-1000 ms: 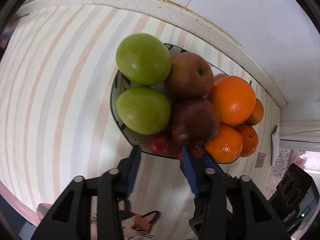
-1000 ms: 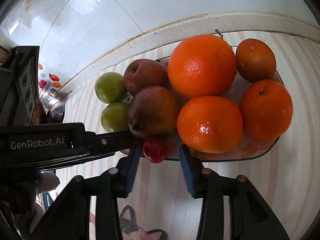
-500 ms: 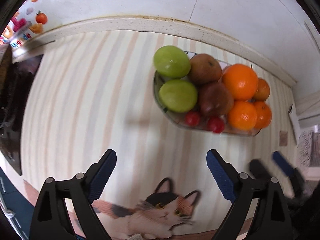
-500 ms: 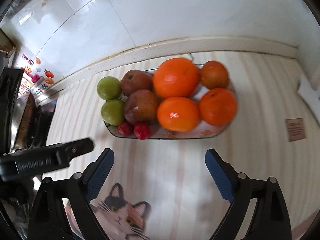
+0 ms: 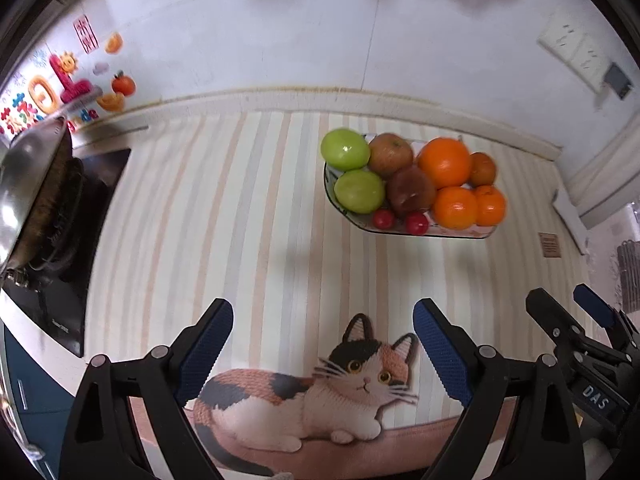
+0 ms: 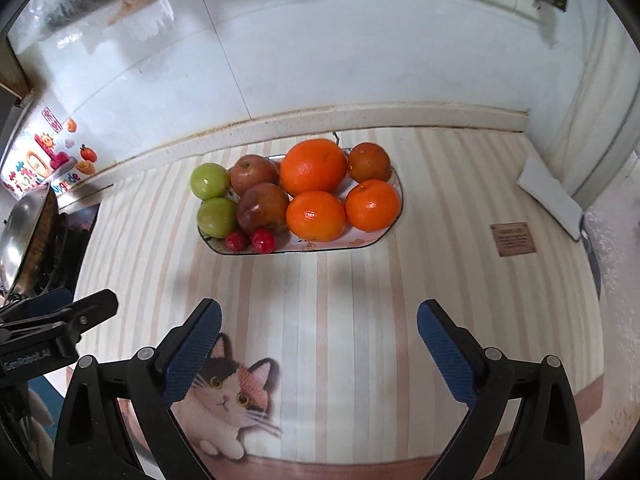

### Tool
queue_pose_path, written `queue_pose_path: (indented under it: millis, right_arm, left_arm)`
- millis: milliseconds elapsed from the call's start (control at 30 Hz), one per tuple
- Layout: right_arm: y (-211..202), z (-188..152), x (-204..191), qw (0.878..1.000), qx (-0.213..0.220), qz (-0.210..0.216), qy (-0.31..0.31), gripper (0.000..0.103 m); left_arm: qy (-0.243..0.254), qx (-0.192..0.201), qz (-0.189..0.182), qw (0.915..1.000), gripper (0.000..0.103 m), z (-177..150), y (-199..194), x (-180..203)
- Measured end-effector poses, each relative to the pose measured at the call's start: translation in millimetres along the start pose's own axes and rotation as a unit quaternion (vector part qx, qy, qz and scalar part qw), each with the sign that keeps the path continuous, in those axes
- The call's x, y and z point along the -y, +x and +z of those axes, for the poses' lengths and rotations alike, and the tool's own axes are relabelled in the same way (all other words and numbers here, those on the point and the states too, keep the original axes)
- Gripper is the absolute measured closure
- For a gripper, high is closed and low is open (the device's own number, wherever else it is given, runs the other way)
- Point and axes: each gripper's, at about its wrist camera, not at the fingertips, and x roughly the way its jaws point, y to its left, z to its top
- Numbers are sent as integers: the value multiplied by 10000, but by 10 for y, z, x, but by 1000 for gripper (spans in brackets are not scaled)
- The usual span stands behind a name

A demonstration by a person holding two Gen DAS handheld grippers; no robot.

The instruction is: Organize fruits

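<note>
A long white plate [image 6: 372, 241] [image 5: 460, 235] on the striped counter holds two green apples [image 6: 211, 181] [image 5: 345, 149], two red apples [image 6: 263, 207] [image 5: 410, 191], several oranges [image 6: 313, 167] [image 5: 444, 162] and two small red fruits [image 6: 263, 240] [image 5: 417, 223] at its front edge. My left gripper [image 5: 323, 346] is open and empty, well back from the plate over a cat picture. My right gripper [image 6: 319, 344] is open and empty, also back from the plate. Each gripper shows at the edge of the other's view.
A gas hob with a metal wok [image 5: 28, 192] [image 6: 24, 236] stands at the left. A cat picture [image 5: 320, 396] lies at the counter's front edge. A small brown label [image 6: 513, 239] and a white wedge [image 6: 550, 198] lie at the right. The tiled wall runs behind the plate.
Both grippers have pulled back and up from the plate's front edge and opened wide. The two small red fruits now lie on the plate.
</note>
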Motion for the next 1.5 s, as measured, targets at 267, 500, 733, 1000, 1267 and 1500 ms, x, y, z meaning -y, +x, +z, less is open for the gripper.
queue_pose_path:
  millis: [267,500,733,1000,1267,1500]
  right_arm:
    - [-695,-238,-164,9991,415,-29,60,2]
    - [-1418,-532,-244,9970,767,5,-99,2]
    - [-2099,-867,-220,9932,1128,16,-281,2]
    - [-2840,-1356,-203,9885,1419,124,-504,2]
    - [-3307,-1791,-174,9850,1641,133,-519,2]
    - [-3576,-2047,-149,9836,1727,263,-451,1]
  left_arm:
    - [184,592,-51,9981,11,-288,-681,-82]
    - [247,1000,-82,9946,11,-632,-1215,-118]
    - [213,1427,-58,9895,11,-1025,-1704,-61]
    - [77,1748,28,9846,11,-1554,-2226,51]
    - [121,1941,14,9809,11,-1986,-2556,125]
    - [133,2128,83,9770,11,-2196,-2756,95]
